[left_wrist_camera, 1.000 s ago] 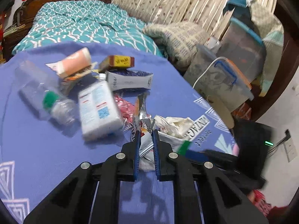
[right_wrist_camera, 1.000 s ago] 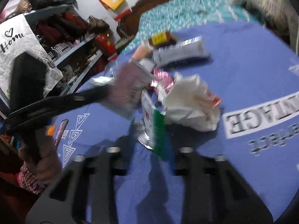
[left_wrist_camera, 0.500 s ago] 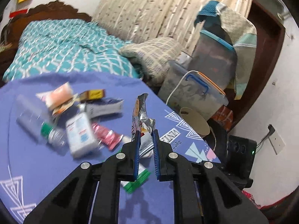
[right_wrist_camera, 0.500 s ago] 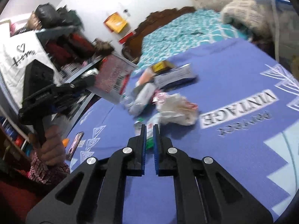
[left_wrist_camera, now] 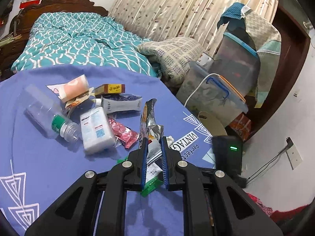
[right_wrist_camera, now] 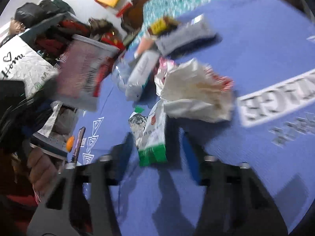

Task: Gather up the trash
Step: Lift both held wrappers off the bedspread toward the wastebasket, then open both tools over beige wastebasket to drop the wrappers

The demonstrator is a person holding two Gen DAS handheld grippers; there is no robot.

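Bedroom clutter all round, with a purple printed cloth [left_wrist_camera: 39, 157] as the working surface. Nearest, left gripper [left_wrist_camera: 154, 143] pinched tight on a crumpled foil snack wrapper [left_wrist_camera: 149, 118], lifted clear of the cloth, so one piece seems collected but not yet binned; no bin visible. Just beneath and behind those fingers, a green-edged sachet [left_wrist_camera: 151, 179] lying on the cloth. In the blurred right view, right gripper [right_wrist_camera: 157, 137] with jaws opening around that same green-edged sachet [right_wrist_camera: 153, 137], pads apparently not yet pressing. Just beyond, a crumpled white paper bag [right_wrist_camera: 196, 92]. Further ahead of the left gripper, still to gather: pink wrapper [left_wrist_camera: 124, 133], white wipes pack [left_wrist_camera: 96, 129], clear plastic bottle [left_wrist_camera: 47, 116], grey pouch [left_wrist_camera: 122, 103], brown box [left_wrist_camera: 110, 88], peach wrapper [left_wrist_camera: 73, 86]. Probably early in the job, most of the pile untouched.
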